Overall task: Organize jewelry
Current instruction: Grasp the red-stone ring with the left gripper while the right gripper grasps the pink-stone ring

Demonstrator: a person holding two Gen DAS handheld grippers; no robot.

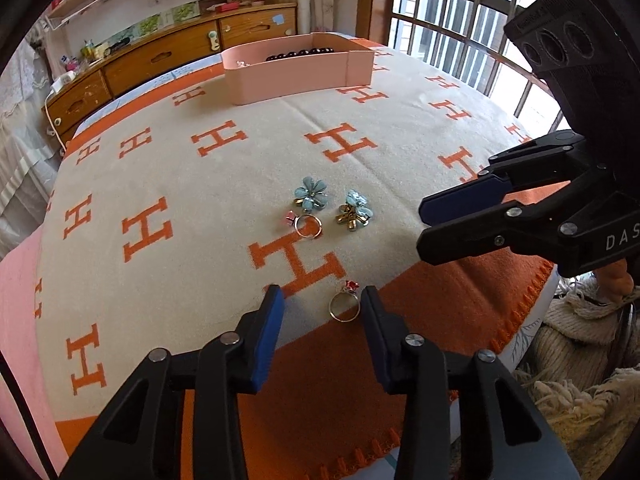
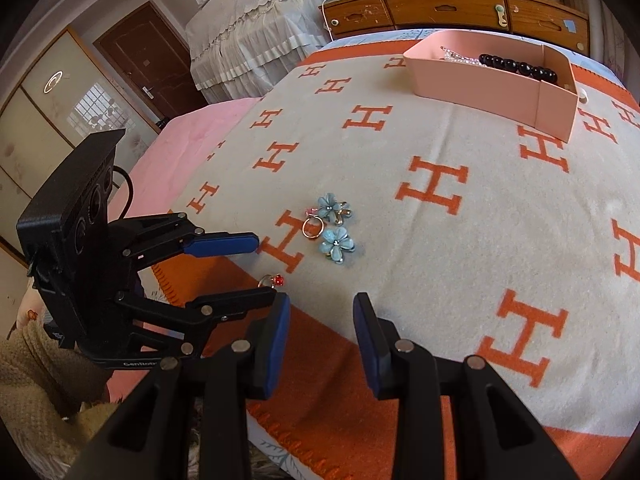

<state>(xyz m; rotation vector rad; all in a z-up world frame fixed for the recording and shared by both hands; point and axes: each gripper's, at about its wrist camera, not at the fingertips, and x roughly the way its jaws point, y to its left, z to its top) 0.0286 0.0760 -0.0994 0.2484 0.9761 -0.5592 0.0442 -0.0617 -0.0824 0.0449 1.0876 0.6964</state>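
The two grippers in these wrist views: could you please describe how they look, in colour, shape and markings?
Both are built alike. The left gripper and the right gripper have black angular plastic linkages joined by round silver rivets, ending in flat blue pads. Each carries a black camera block with three round recesses; a black cable loops behind the left one. White lettering marks the bodies. A cream knitted sleeve shows.

Both wrist views share the blanket (image 1: 240,184) closely.
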